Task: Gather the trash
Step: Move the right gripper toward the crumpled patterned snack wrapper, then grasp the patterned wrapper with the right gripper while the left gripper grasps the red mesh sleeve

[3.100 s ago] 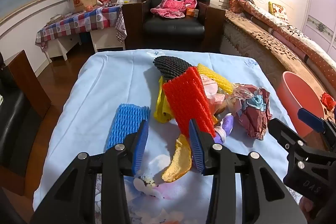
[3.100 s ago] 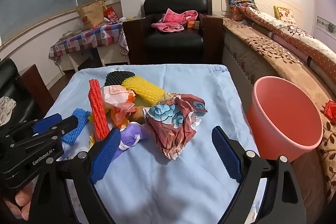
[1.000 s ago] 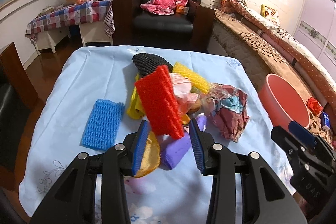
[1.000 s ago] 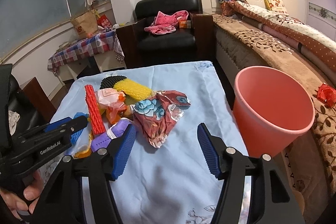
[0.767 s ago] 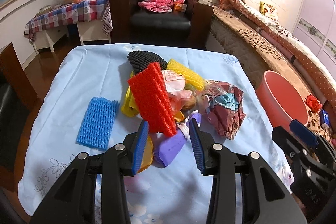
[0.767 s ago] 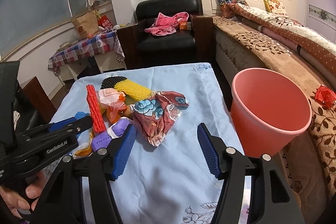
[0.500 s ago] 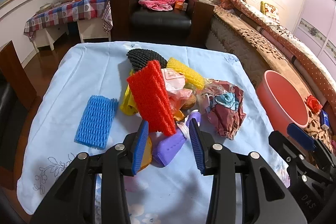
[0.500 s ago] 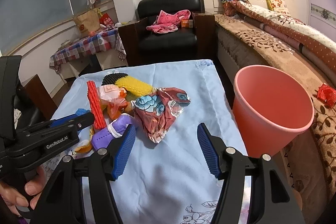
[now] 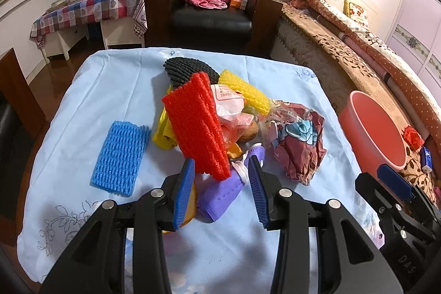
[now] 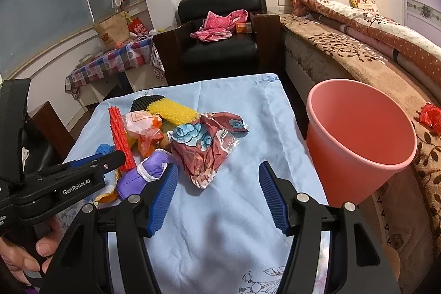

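Red foam netting [image 9: 199, 126] is seen standing tilted at the middle of a trash pile on the blue-clothed table [image 9: 110, 90]; its lower edge lies between the pads of the left hand-held gripper [image 9: 222, 190], whose jaws are parted. Whether the pads press on the netting cannot be told. A purple foam piece [image 9: 220, 193] is also framed between these pads, lower down on the cloth.

Only in the left wrist view is a blue foam net [image 9: 120, 156] shown whole, lying flat and apart from the pile on its left. A black net [image 9: 187, 68] and a yellow net [image 9: 246, 91] are recorded at the far side of the pile, and a crumpled printed wrapper [image 9: 299, 142] on its right.

In the right wrist view the right hand-held gripper [image 10: 217, 196] is seen released, jaws wide, with bare cloth between them and the wrapper [image 10: 204, 148] just beyond. The pink bin [image 10: 358, 139] is shown large here, standing beside the table's right edge; its inside appears bare as far as is visible. A hand [image 10: 24, 255] is visible on the left gripper's handle in this view alone.
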`<state>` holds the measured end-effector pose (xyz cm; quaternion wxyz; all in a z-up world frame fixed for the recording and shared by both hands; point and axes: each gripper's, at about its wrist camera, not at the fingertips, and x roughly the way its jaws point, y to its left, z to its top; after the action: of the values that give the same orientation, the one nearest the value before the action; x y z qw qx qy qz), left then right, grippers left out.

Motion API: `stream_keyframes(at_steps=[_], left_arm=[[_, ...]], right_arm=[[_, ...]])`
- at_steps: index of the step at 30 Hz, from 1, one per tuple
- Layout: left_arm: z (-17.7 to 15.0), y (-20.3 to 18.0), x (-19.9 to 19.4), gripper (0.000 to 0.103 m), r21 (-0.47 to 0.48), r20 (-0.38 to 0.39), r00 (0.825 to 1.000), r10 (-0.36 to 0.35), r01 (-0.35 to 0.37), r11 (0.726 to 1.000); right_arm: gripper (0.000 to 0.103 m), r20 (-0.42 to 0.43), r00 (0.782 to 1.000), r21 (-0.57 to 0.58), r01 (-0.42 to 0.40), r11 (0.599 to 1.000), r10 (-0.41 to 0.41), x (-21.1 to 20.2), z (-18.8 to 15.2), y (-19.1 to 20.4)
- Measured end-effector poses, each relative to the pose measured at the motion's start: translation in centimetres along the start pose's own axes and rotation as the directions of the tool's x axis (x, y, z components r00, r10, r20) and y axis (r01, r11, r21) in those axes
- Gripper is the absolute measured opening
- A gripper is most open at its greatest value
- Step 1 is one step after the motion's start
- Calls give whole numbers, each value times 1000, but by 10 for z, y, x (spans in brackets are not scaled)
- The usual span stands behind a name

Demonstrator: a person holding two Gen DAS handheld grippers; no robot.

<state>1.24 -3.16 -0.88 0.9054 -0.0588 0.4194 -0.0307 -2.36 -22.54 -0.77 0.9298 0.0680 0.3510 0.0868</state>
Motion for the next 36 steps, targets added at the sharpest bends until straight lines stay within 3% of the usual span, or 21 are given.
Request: stream_keyframes(at_steps=[13, 21, 28, 32, 36], left_arm=[[-2, -7, 5, 41, 18, -4, 1000, -26, 26, 999], [-6, 28, -13, 41, -43, 21, 999, 25, -24, 999], [-14, 66, -18, 41, -106, -8, 998, 56, -56, 993], [-10, 70, -17, 41, -140, -26, 1000, 2, -6, 990], [0, 50, -16, 41, -122, -12, 997, -74, 72, 990]], right_arm=[[61, 6, 1000, 34, 5, 999, -5, -2, -3, -13], [61, -7, 1000, 57, -29, 998, 29, 6, -6, -15], [61, -40, 997, 59, -65, 996, 67, 22, -6, -5], [61, -46, 997, 52, -66, 996, 69, 25, -5, -1], [61, -53, 997, 53, -61, 997, 64, 28, -4, -2]])
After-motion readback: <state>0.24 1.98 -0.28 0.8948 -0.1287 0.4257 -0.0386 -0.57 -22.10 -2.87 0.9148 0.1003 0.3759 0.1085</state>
